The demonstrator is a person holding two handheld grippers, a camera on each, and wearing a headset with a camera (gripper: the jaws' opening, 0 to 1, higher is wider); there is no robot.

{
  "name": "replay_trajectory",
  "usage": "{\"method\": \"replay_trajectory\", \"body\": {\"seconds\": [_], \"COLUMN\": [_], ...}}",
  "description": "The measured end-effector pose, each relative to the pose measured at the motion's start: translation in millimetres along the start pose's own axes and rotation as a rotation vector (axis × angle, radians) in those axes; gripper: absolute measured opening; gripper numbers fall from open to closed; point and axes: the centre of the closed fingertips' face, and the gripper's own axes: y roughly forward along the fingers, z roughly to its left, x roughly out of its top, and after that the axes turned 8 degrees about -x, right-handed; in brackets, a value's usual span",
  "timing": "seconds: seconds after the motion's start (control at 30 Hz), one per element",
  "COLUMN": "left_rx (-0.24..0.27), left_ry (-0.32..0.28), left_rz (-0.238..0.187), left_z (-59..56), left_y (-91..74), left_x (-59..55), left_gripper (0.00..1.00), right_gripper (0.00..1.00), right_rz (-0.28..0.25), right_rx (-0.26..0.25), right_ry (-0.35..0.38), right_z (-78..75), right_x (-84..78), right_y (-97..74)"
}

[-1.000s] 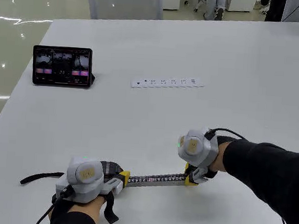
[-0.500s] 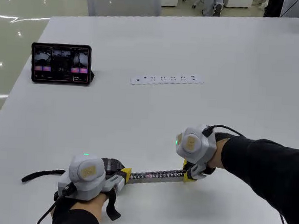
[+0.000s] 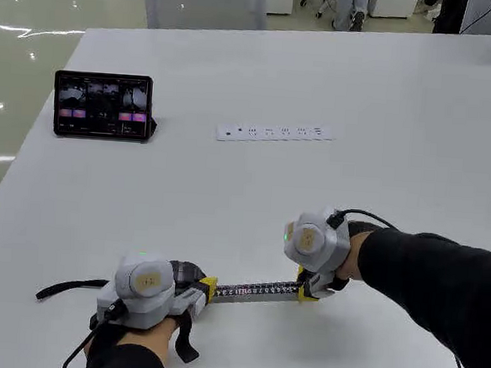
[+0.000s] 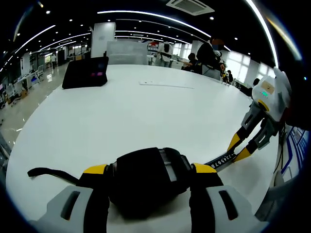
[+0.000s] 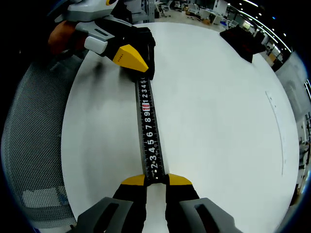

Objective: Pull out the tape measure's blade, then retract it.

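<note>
Tape measure [image 4: 148, 179] lies near the front edge of the table [image 3: 385, 118], its black case clamped in the left gripper [image 3: 194, 292]. Right gripper [image 5: 155, 180] pinches the tip of the extended blade [image 5: 148, 126], whose numbers are legible in its own view. Head view adds a tablet [image 3: 102, 105] and power strip [image 3: 273, 134] farther back.

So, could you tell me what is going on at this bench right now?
A person is working a black tape measure with two handheld grippers on the white table. The left gripper clamps its case, and the right gripper pinches the tip of the dark numbered blade, which is drawn out between them.
</note>
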Motion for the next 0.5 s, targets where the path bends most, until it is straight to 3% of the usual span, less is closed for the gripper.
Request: {"method": "replay_trajectory", "body": {"seconds": [0.5], "left_rx": [-0.013], "left_ry": [-0.014], "left_rz": [0.017], "left_z": [0.0], "left_y": [0.5], "left_x": [-0.7], "left_gripper": [0.63], "right_gripper": [0.10], "right_rz": [-0.005], "right_rx": [0.003], "right_ry": [0.008], "right_z": [1.1], "right_x": [8.2], "right_y": [2.3]}}
